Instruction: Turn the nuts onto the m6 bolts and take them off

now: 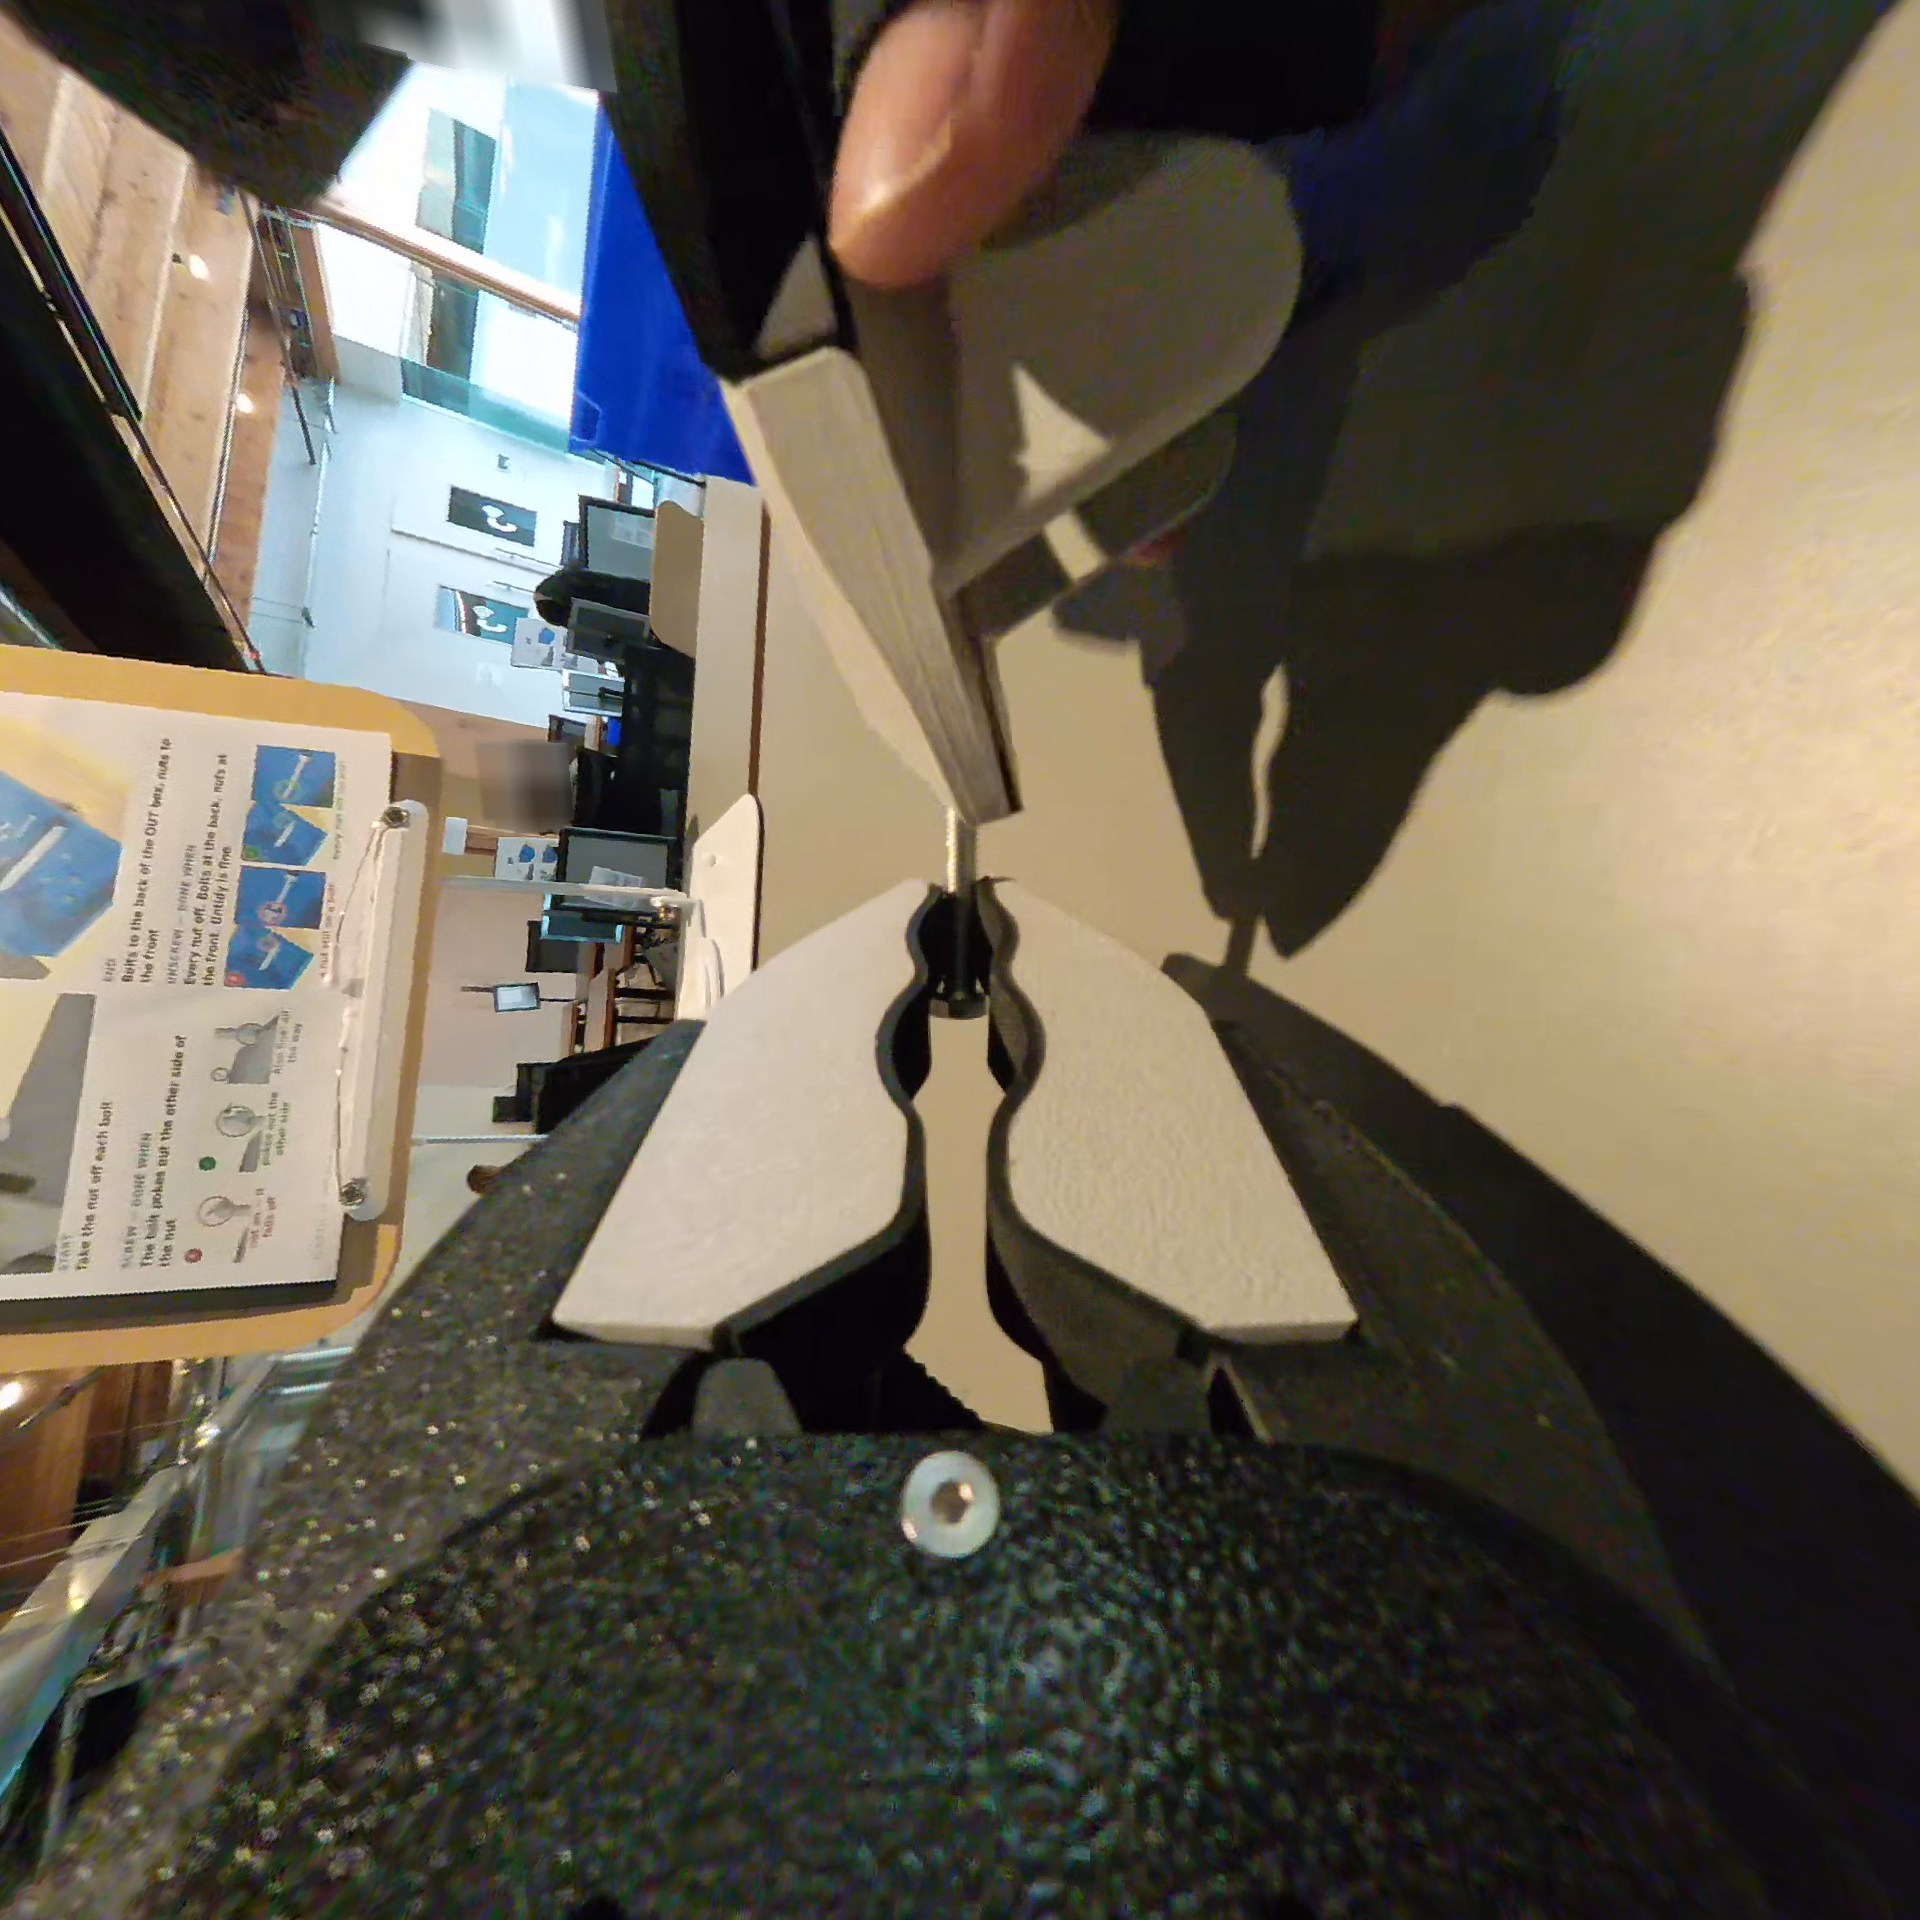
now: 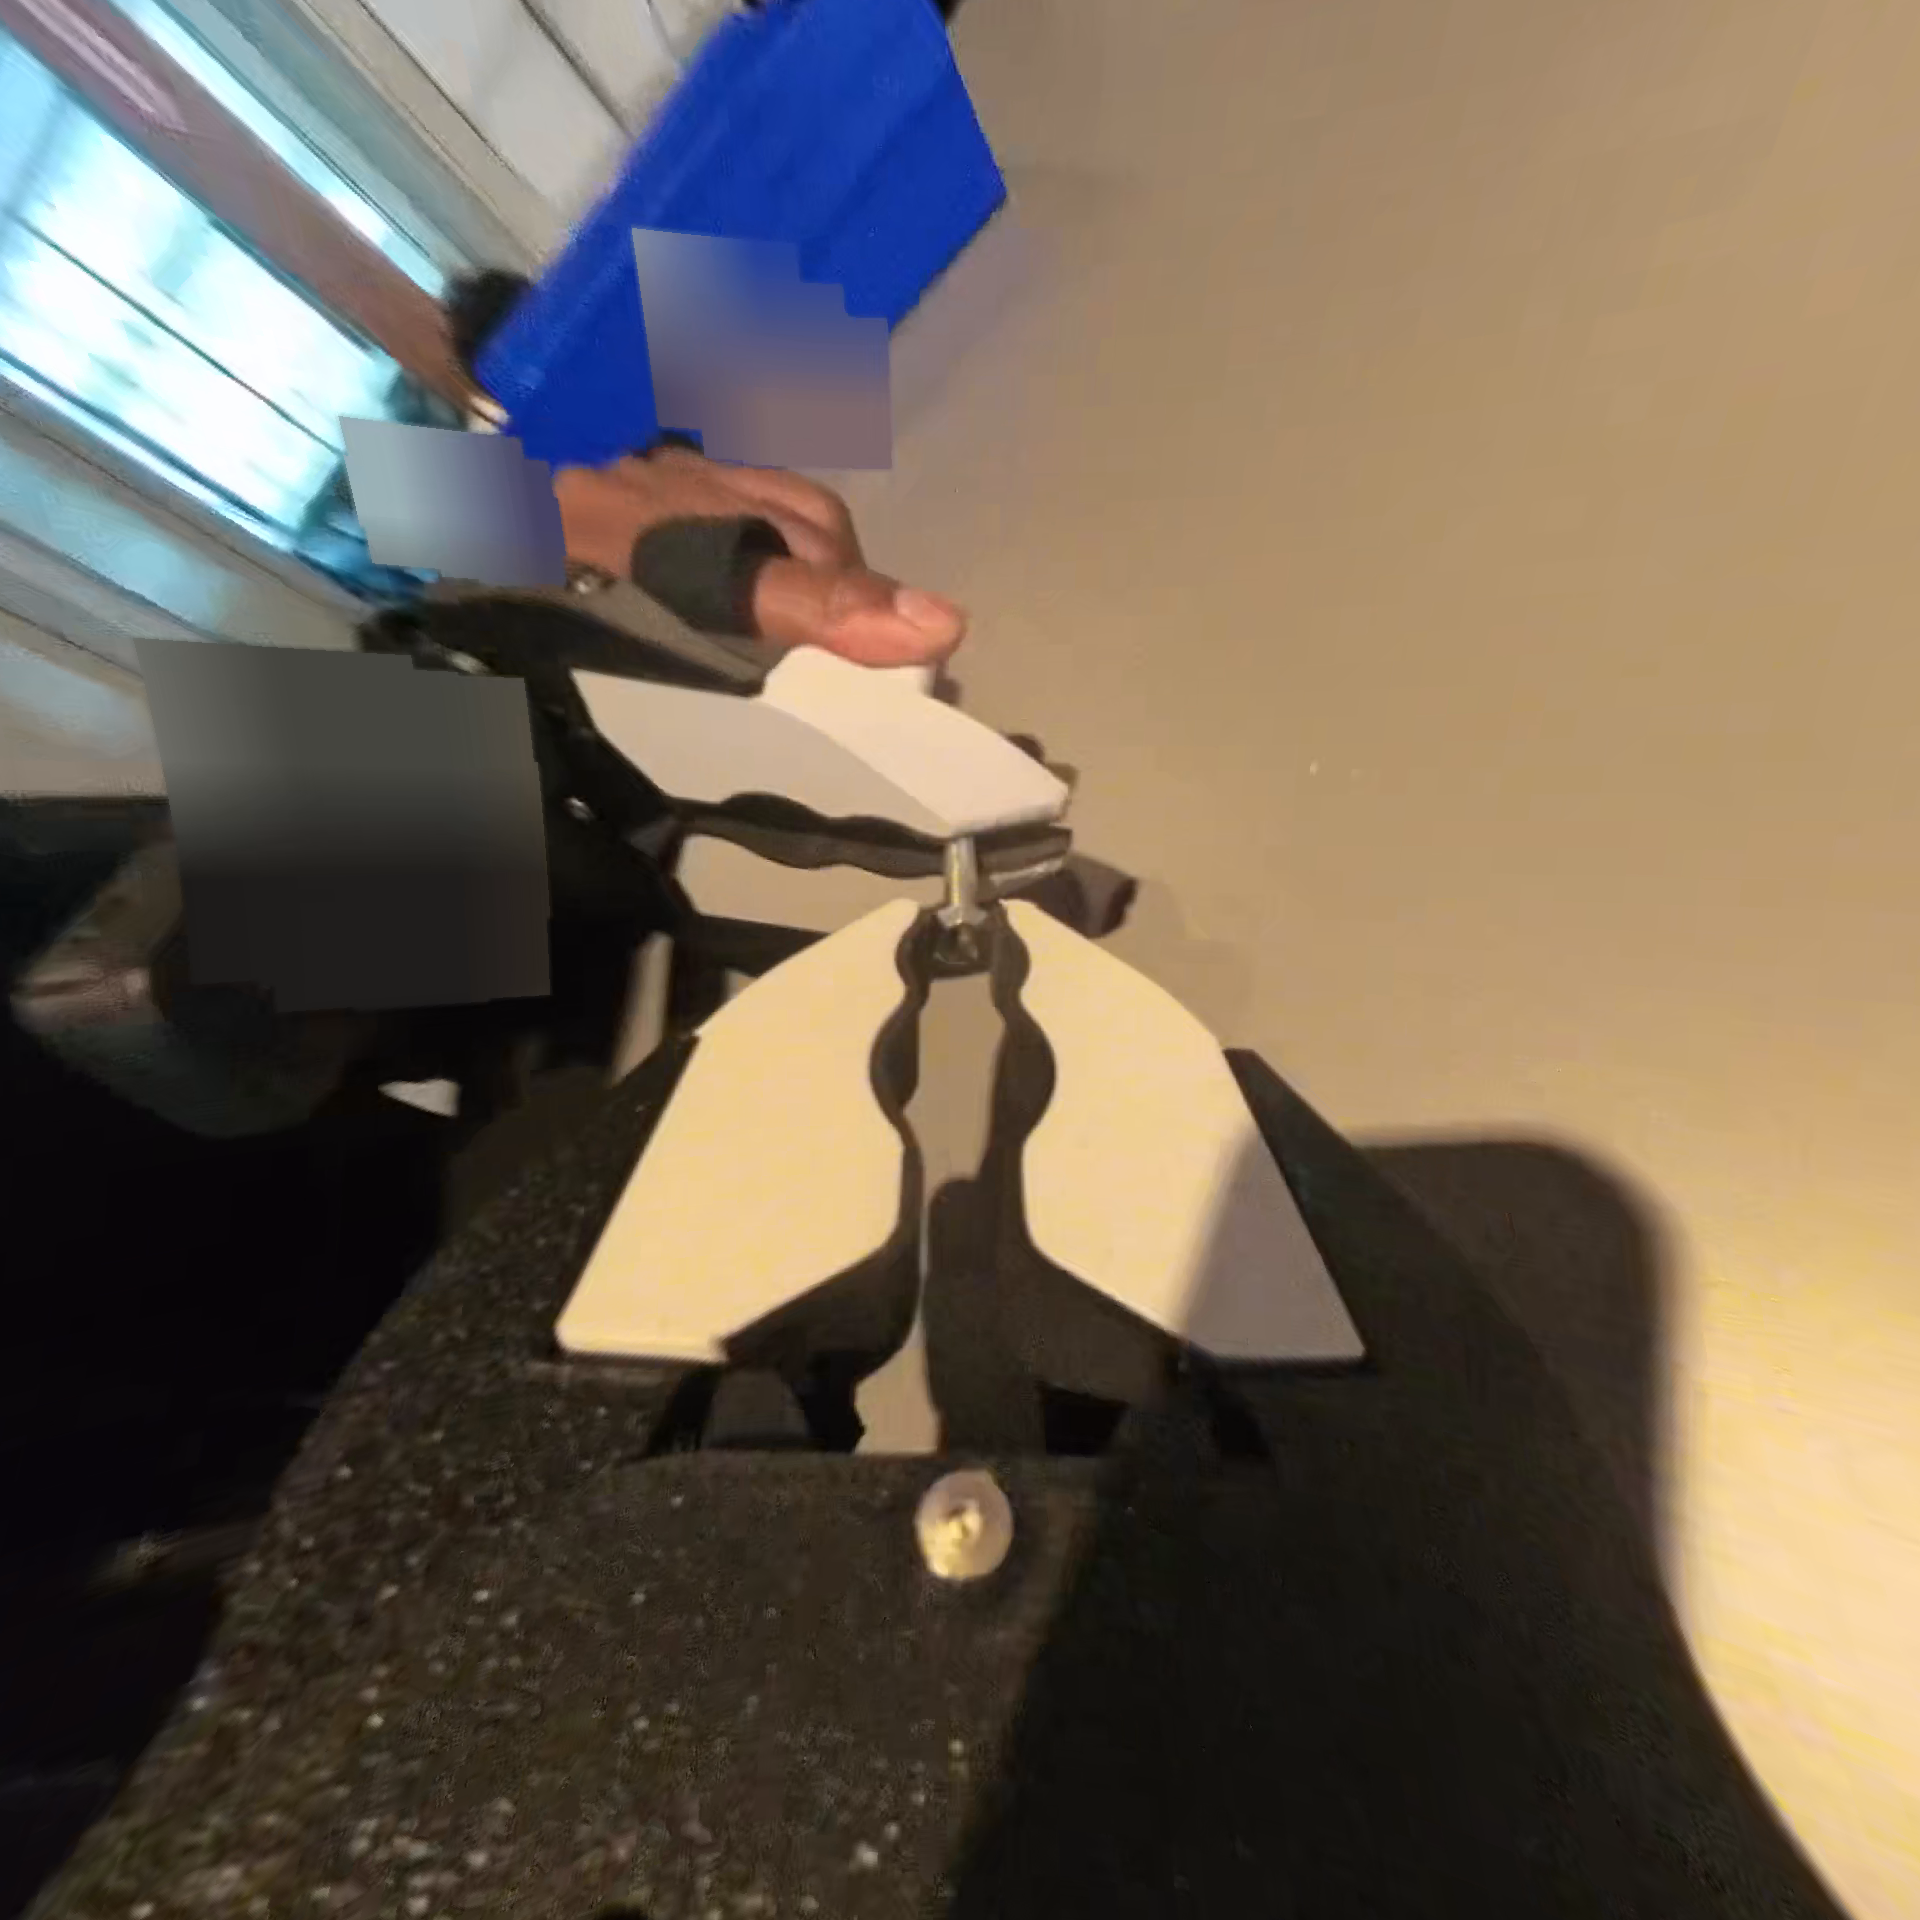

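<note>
The left gripper [image 1: 961, 914] has its fingers closed on the bolt [image 1: 958, 940], whose head sits between the dark pads while the threaded shank pokes out past the tips. The right gripper [image 2: 958, 925] meets it tip to tip, its fingers pinched on the nut [image 2: 954, 923] at the bolt's free end. Both tools are held above the cream bench [image 1: 1558, 831], with a blue bin [image 2: 748, 187] behind them and a clipboard [image 1: 208, 997] of instruction sheets off to one side.
</note>
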